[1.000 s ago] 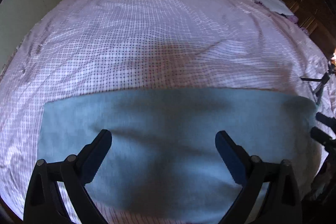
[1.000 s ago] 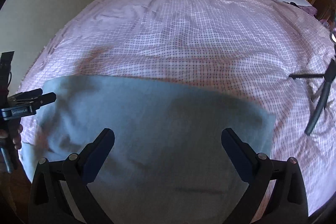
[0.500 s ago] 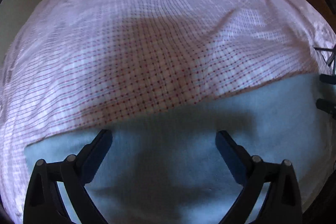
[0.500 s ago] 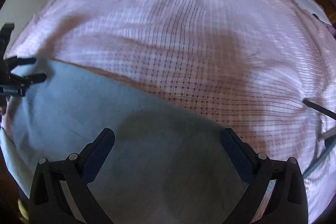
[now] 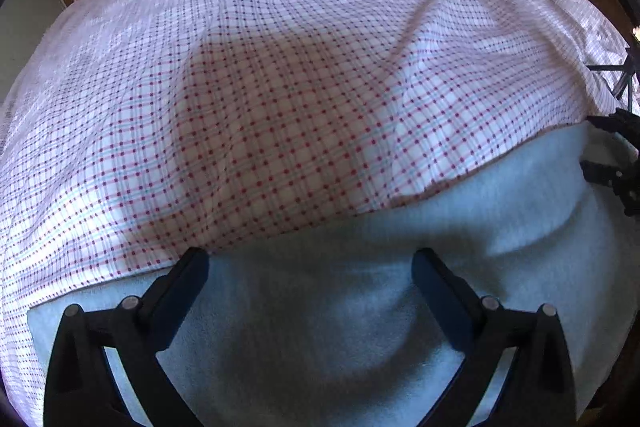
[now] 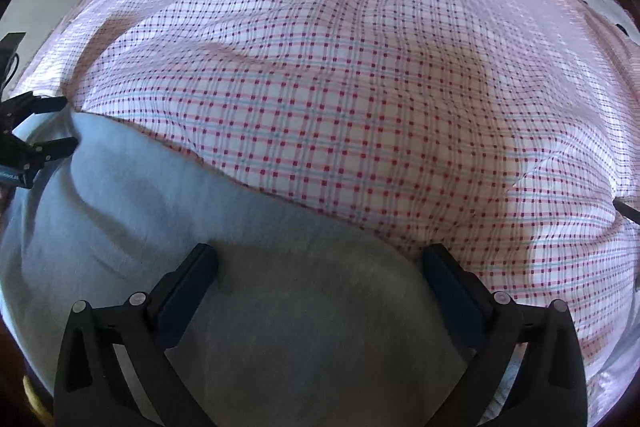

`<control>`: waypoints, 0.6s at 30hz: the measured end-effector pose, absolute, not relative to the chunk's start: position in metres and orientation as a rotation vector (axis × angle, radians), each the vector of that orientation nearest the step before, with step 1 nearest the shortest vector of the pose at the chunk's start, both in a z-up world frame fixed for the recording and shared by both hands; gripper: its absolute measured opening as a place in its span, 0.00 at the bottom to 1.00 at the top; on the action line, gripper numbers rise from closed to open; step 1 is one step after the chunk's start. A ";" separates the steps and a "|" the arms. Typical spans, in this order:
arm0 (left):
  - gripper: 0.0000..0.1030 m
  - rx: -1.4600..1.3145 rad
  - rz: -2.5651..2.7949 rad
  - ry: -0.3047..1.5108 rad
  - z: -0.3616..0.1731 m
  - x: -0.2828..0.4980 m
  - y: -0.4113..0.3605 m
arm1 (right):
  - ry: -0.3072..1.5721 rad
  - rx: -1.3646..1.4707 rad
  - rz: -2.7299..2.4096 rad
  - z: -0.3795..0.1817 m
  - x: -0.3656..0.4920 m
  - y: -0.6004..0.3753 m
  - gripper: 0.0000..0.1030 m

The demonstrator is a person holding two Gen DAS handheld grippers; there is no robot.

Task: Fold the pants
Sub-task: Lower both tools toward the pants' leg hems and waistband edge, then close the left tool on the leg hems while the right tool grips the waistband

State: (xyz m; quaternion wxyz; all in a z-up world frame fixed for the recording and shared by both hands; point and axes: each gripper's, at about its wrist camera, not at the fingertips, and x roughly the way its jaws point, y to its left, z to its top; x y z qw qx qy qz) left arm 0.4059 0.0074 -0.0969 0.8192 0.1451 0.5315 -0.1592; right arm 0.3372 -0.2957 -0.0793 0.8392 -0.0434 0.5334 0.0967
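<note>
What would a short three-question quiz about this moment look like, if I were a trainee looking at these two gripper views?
1. True or false: both the left gripper and the right gripper have their jaws spread wide with nothing pinched between them.
2. What do the light blue pants lie on? A) a wooden table B) a checked bedsheet C) a bare floor
3. Fill in: in the right wrist view, the other gripper shows at the ___ edge of the picture.

Key: 1 true. 2 B. 3 left; it appears there, at one end of the pants, with its fingers apart.
</note>
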 end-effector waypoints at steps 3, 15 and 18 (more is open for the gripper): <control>0.89 0.292 -0.330 1.130 -0.091 0.398 0.010 | 1.130 -0.059 0.207 -0.073 0.331 -0.295 0.78; 0.04 0.252 -0.300 1.038 -0.038 0.354 0.012 | 1.046 -0.029 0.271 -0.014 0.283 -0.293 0.00; 0.04 0.224 -0.297 0.992 -0.019 0.339 0.016 | 1.000 -0.046 0.286 0.005 0.273 -0.293 0.00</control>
